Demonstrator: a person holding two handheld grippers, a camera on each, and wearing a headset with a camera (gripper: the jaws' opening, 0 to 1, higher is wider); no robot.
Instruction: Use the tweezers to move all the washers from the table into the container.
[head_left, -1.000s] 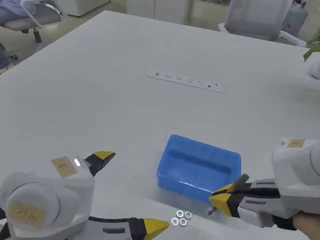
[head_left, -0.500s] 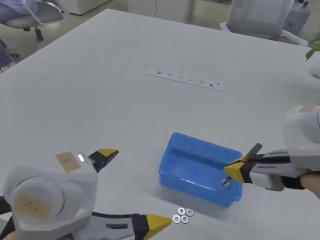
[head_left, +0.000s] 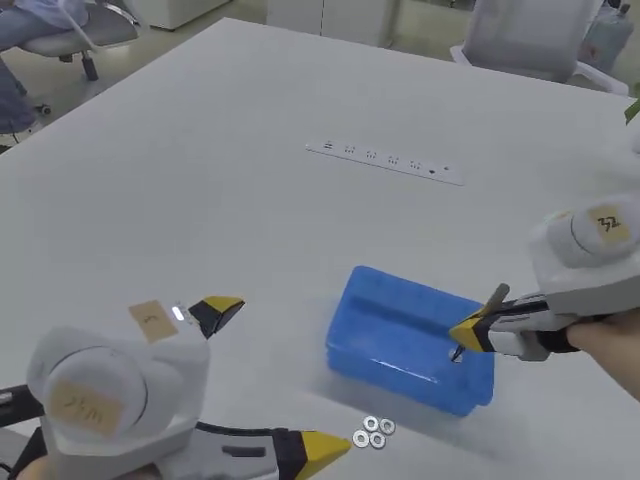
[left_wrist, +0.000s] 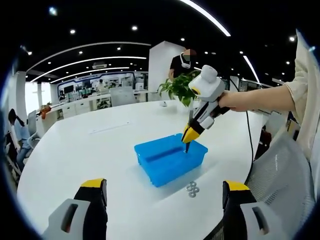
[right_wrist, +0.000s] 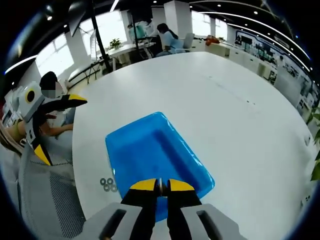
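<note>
Washers (head_left: 372, 432) lie clustered on the table (head_left: 250, 150) near its front edge, just beside the blue container (head_left: 400, 376). Over it the right gripper (head_left: 466, 335) pinches the tweezers (head_left: 457, 351); the left gripper (head_left: 278, 378) gapes wide.

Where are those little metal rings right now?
In the head view, the washers lie on the white table, outside the blue container, just beside its near wall.
</note>
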